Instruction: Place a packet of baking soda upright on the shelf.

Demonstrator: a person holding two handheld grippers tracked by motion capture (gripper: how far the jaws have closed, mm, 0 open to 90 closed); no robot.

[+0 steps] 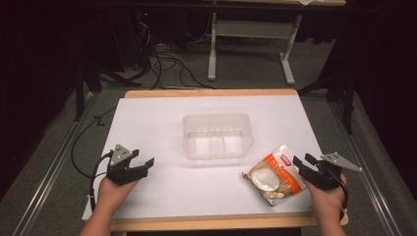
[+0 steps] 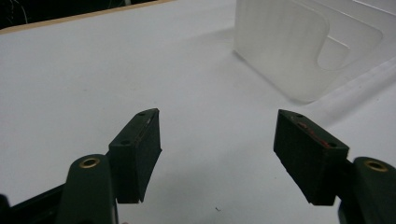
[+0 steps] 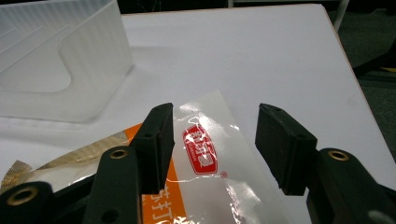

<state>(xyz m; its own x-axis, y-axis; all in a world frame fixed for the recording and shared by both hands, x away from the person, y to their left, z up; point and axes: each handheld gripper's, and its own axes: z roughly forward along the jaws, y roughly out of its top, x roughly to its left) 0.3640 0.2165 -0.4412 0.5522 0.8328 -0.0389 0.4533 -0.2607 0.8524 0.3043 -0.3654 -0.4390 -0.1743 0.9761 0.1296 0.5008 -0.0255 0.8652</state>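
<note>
A clear-and-orange snack packet (image 1: 273, 176) with round biscuits lies flat on the white table (image 1: 162, 123) at the front right. My right gripper (image 1: 303, 161) hovers open at the packet's right end. In the right gripper view its jaws straddle the packet's clear end with the red label (image 3: 201, 154) without closing on it. A translucent plastic bin (image 1: 217, 136) stands at the table's middle, also seen in the left gripper view (image 2: 289, 46) and the right gripper view (image 3: 60, 60). My left gripper (image 1: 142, 165) is open over bare table at the front left, with nothing between its jaws.
The table's wooden edge (image 1: 211, 92) shows at the back. Beyond it on the floor are cables (image 1: 167, 64) and a white desk frame (image 1: 248, 44). Dark stands flank the table on both sides.
</note>
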